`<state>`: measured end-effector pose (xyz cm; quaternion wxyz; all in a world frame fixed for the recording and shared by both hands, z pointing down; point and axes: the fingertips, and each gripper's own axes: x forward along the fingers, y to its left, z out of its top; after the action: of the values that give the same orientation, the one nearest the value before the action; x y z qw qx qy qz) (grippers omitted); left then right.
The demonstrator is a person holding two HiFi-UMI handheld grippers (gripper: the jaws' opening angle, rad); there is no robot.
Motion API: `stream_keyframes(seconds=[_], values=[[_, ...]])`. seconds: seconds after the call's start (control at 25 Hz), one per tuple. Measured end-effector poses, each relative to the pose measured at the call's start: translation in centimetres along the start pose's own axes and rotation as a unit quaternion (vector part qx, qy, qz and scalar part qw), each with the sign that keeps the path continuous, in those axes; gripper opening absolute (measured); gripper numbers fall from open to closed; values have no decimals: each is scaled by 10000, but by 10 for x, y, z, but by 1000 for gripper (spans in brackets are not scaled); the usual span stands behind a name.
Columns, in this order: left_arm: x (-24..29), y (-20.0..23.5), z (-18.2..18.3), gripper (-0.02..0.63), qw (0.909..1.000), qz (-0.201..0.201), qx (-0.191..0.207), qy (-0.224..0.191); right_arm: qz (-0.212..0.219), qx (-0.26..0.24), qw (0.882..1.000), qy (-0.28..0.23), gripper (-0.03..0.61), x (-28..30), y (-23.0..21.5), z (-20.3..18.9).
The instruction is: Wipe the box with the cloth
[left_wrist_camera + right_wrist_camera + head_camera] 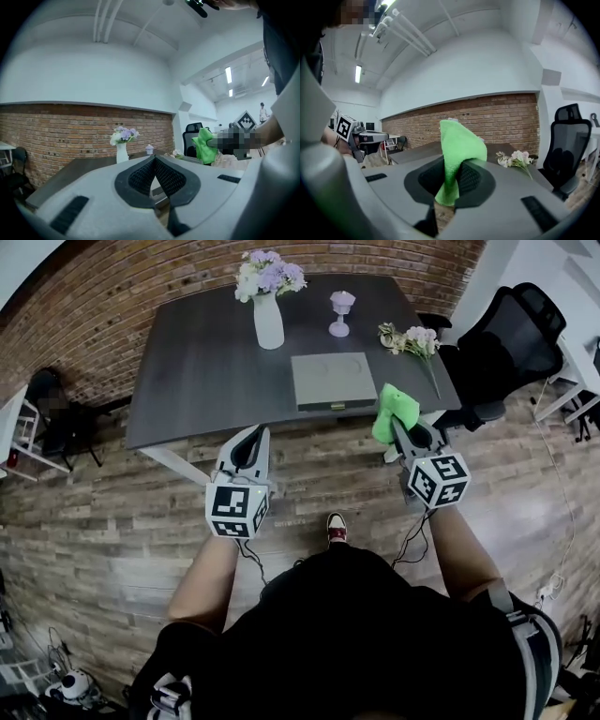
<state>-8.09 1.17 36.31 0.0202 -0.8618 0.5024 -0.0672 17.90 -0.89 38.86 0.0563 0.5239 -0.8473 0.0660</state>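
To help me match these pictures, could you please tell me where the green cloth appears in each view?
Head view: the green cloth is right of centre, pinched in the right claw, just off the table's near edge.
Left gripper view: it sits right of centre at mid height.
Right gripper view: it is dead centre, standing up between the jaws.
Shared landmark: the brick wall behind the table.

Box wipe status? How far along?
Done: the green cloth is clamped in the right claw. In hand: both claws hover near the table's front edge, the left claw shut and empty. Left: all the wiping; the cloth is not touching the grey box.
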Motion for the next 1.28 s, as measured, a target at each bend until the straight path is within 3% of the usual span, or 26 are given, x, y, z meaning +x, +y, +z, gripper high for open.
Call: stream_keyframes(seconds=[0.28,0.52,0.72,0.92,1.28], values=[[69,13,8,8,9983,562,-151,80,970,-340,9946,118,41,72,-17,17],[91,6,-25,8,9956,652,-324,589,1479,-337,9881,258,41,116,-12,13],[108,31,-26,8,9949,746,-293,612,1733,-235,9838,399,41,153,6,2],[127,63,-46,8,9945,632,-502,664,1946,-381,9782,611,41,191,40,-8],[172,117,-69,8,9930,-74,-974,670,2038,-719,9688,1215,41,255,91,-22]])
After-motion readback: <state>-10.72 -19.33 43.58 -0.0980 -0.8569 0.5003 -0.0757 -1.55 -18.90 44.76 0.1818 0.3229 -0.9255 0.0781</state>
